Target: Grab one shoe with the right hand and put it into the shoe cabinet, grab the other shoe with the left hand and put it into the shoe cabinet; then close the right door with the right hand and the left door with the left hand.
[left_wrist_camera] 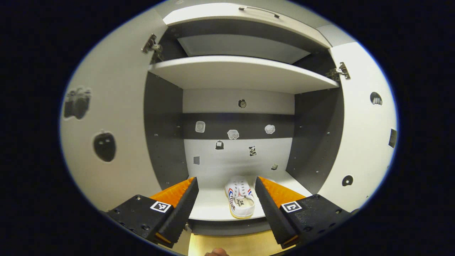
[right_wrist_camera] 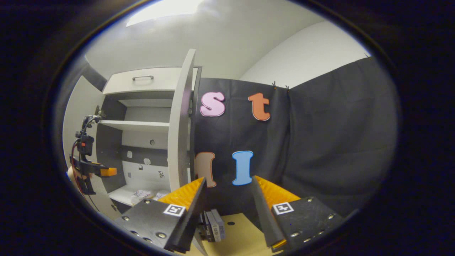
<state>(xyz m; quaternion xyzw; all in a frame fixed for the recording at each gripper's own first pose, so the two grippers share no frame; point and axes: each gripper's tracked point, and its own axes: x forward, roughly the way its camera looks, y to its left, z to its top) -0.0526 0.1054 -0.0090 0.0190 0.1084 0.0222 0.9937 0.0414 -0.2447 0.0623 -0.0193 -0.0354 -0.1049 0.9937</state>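
Left gripper and right gripper, both level, fingers spread wide, nothing held.

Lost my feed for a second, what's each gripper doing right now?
Left gripper: open, holding nothing.
Right gripper: open, holding nothing.

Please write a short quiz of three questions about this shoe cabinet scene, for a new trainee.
1. True or false: both doors of the cabinet are open.
2. Where does the white shoe lie? A) on the upper shelf B) on the bottom shelf C) on the floor outside
3. Fill in: the left gripper holds ____ between its fingers.

Key
1. True: the left door and the right door both stand swung out.
2. B: it lies on the bottom shelf, beyond the fingers.
3. Nothing; the right gripper is also open and holds nothing.
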